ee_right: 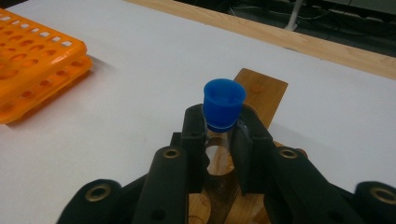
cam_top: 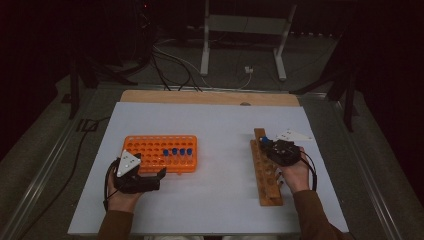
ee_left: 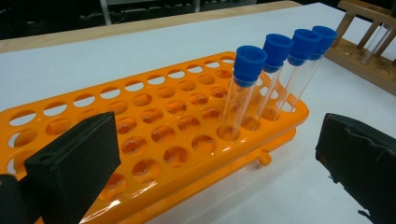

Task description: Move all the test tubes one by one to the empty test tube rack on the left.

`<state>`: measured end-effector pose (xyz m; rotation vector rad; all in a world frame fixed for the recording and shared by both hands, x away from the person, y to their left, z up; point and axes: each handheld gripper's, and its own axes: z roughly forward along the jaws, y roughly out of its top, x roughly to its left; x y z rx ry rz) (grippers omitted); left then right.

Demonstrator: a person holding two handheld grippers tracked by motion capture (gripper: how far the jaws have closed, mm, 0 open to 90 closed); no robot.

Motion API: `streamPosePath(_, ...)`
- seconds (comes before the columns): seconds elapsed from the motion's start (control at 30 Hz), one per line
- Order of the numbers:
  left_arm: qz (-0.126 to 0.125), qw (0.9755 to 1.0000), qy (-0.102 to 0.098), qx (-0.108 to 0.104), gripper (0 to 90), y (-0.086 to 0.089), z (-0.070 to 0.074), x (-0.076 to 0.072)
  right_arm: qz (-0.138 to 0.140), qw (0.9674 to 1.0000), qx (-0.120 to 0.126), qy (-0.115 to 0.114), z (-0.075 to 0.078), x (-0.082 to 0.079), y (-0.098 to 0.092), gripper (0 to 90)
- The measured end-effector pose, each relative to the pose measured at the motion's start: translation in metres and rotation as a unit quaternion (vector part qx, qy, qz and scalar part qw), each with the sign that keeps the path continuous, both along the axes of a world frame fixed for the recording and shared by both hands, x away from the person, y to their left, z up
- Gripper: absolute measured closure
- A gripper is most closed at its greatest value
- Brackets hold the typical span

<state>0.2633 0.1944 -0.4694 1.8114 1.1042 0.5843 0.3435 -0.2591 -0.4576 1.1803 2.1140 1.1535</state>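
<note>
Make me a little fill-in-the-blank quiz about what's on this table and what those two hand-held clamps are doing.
1. The orange plastic rack holds ____ clear tubes with blue caps.
2. The right gripper has its jaws closed on one blue-capped clear tube above the ____ rack.
3. The left gripper, beside the orange rack, has its jaws ____.
4. The caps on all the tubes are ____.

Missing words: four; wooden; open; blue
</note>
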Motion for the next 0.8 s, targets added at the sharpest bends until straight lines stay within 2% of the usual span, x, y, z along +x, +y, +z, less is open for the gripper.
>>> streamPosePath(0.13, 0.001, 1.0, -0.001, 0.0, 0.5, 0.001, 0.0, 0.0, -0.003, 1.0, -0.003, -0.002, 0.002, -0.002, 0.0, 77.2)
streamPosePath(0.47, 0.001, 1.0, -0.003, 0.001, 0.5, -0.001, 0.002, -0.001, -0.005, 0.9997, 0.018, -0.014, 0.014, -0.01, -0.007, 77.3)
streamPosePath(0.6, -0.003, 0.9999, -0.01, -0.001, 0.5, -0.003, 0.006, -0.002, -0.006, 0.9993, 0.029, -0.021, 0.021, -0.011, -0.01, 77.3)
streamPosePath(0.8, -0.012, 0.9997, -0.019, -0.004, 0.5, -0.005, 0.014, -0.002, -0.001, 0.9991, 0.03, -0.031, 0.036, -0.014, -0.01, 77.3)
